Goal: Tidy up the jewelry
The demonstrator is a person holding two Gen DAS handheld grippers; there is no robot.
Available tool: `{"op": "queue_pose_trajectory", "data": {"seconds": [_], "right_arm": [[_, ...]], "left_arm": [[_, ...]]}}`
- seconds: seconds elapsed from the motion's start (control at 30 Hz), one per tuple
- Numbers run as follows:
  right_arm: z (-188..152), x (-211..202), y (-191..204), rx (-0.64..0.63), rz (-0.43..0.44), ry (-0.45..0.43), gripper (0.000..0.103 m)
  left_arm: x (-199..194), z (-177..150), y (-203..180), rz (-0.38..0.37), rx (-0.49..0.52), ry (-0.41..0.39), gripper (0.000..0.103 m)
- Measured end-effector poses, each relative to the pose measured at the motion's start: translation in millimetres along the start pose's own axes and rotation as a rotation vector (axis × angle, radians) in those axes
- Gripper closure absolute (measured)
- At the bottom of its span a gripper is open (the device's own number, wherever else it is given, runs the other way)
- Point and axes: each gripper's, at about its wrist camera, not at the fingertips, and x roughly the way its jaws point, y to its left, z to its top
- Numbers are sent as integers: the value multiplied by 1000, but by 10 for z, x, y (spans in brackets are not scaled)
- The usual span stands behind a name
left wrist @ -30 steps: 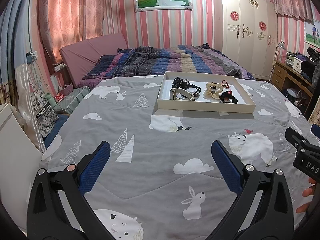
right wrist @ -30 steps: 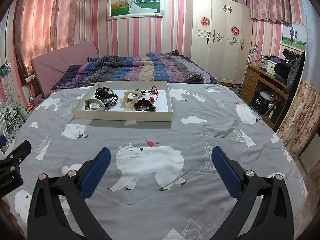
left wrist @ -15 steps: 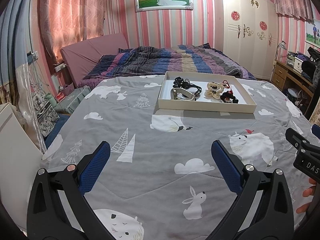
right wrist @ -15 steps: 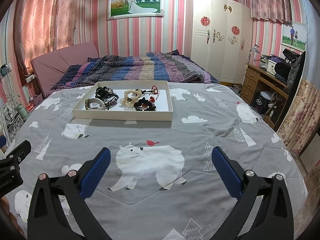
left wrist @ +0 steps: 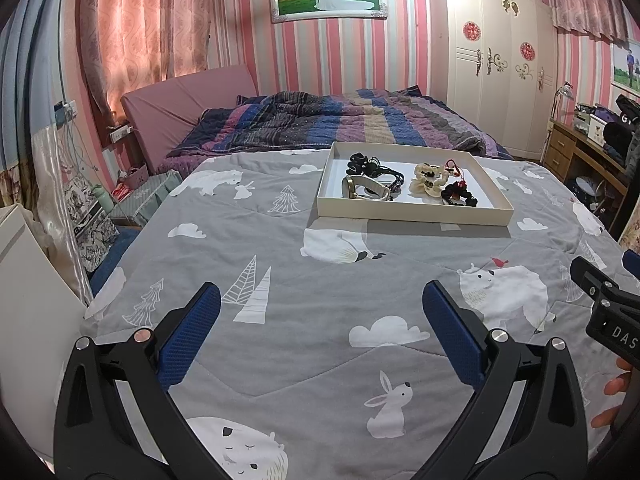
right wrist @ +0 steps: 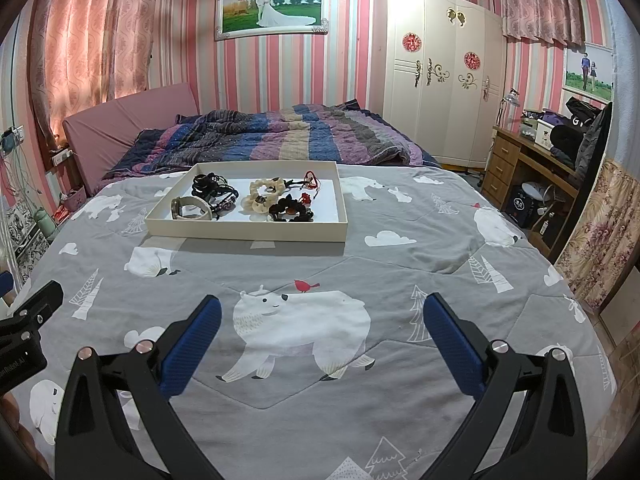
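A shallow cream tray (left wrist: 412, 215) (right wrist: 246, 233) lies on the grey printed bedspread, well ahead of both grippers. Inside it sit a watch with a pale strap (left wrist: 366, 190) (right wrist: 188, 210), black bracelets (left wrist: 374, 168) (right wrist: 214, 190), a cream scrunchie (left wrist: 430, 178) (right wrist: 264, 196), a black hair tie with red bits (left wrist: 458, 194) (right wrist: 290, 210) and a red cord piece (right wrist: 312, 180). My left gripper (left wrist: 320, 322) is open and holds nothing, low over the near bedspread. Likewise my right gripper (right wrist: 322, 322) is open with nothing between its blue pads.
A striped quilt (right wrist: 260, 140) is bunched behind the tray. A white wardrobe (right wrist: 440, 72) and a wooden desk (right wrist: 532, 172) stand to the right. Bags and a cabinet (left wrist: 24, 300) crowd the floor at the left. The right gripper's body (left wrist: 608, 312) shows at the left view's right edge.
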Motion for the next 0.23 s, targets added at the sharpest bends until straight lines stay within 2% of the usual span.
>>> {"op": "queue_pose_trajectory", "data": {"seconds": [0.23], "right_arm": [[-25,5,29,-5,3,1,2]], "left_arm": [[-6,-7,-9,5,-2,9,3]]}}
